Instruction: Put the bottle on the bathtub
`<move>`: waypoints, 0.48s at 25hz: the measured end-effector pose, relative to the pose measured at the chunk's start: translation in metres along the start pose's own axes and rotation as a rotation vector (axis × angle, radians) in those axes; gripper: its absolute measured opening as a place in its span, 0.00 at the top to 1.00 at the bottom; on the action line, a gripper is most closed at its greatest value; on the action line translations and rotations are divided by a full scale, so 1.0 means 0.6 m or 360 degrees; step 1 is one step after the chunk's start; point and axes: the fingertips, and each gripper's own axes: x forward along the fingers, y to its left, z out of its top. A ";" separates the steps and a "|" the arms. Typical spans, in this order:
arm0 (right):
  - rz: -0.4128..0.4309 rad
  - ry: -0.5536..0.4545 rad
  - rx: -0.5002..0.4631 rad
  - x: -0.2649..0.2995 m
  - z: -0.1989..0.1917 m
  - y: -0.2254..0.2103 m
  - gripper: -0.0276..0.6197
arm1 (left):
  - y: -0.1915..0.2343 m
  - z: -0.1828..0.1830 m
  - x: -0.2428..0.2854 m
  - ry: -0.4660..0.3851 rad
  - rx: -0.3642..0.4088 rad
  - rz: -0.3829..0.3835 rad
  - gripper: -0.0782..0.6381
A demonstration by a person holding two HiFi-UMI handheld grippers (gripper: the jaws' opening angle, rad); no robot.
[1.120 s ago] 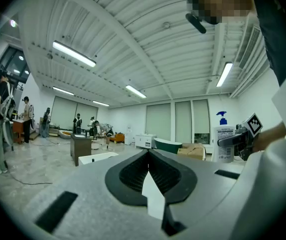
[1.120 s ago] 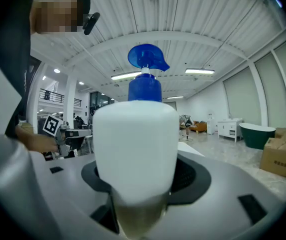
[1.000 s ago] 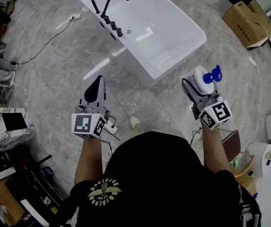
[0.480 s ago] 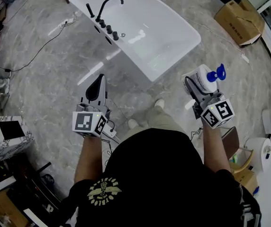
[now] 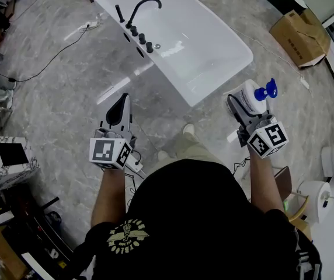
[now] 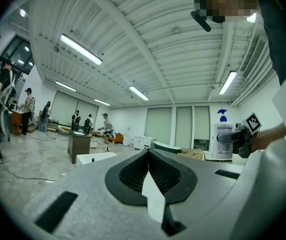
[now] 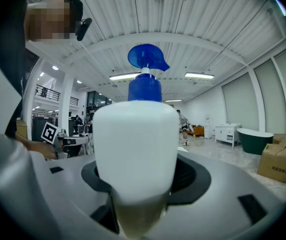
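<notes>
Bottle [image 5: 250, 97] upright in right hand-held gripper [image 5: 242, 107], left hand-held gripper [image 5: 120, 102] closed, empty, both held forward

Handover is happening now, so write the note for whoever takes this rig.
Left tool: shut, empty, held out over the floor.
Right tool: shut on the bottle, which is upright with its pump on top.
Bathtub: ahead of the person. The bottle is over the floor off the tub's near end, not above it.
Done: bottle is in the grip.
Left: carry it to the bathtub, set it on the rim, open the tool.
</notes>
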 end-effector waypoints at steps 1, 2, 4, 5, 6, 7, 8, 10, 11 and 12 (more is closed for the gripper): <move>0.0008 -0.0003 0.0001 0.007 0.001 0.001 0.55 | 0.004 -0.002 0.000 0.0007 -0.0001 0.0006 0.88; 0.0016 -0.0007 0.0003 0.014 0.001 0.001 0.55 | 0.008 -0.005 0.001 0.0017 -0.0003 0.0011 0.88; 0.0028 -0.0007 0.0009 0.028 -0.002 -0.002 0.55 | 0.015 -0.011 0.006 0.0038 -0.0001 0.0020 0.88; 0.0033 -0.0004 0.0014 0.033 -0.006 -0.005 0.55 | 0.017 -0.013 0.010 0.0049 0.0001 0.0023 0.88; 0.0037 0.0002 0.0022 0.038 -0.009 -0.007 0.55 | 0.019 -0.016 0.014 0.0060 0.0002 0.0026 0.88; 0.0041 0.0008 0.0030 0.041 -0.014 -0.011 0.55 | 0.020 -0.018 0.019 0.0070 0.0005 0.0027 0.88; 0.0043 0.0013 0.0039 0.044 -0.017 -0.016 0.55 | 0.020 -0.020 0.025 0.0081 0.0007 0.0028 0.88; 0.0040 0.0019 0.0060 0.050 -0.023 -0.031 0.55 | 0.020 -0.022 0.040 0.0096 0.0015 0.0029 0.88; 0.0038 0.0022 0.0070 0.054 -0.026 -0.040 0.55 | 0.019 -0.022 0.049 0.0101 0.0019 0.0030 0.88; 0.0037 0.0025 0.0080 0.060 -0.027 -0.050 0.55 | 0.019 -0.021 0.058 0.0106 0.0023 0.0032 0.88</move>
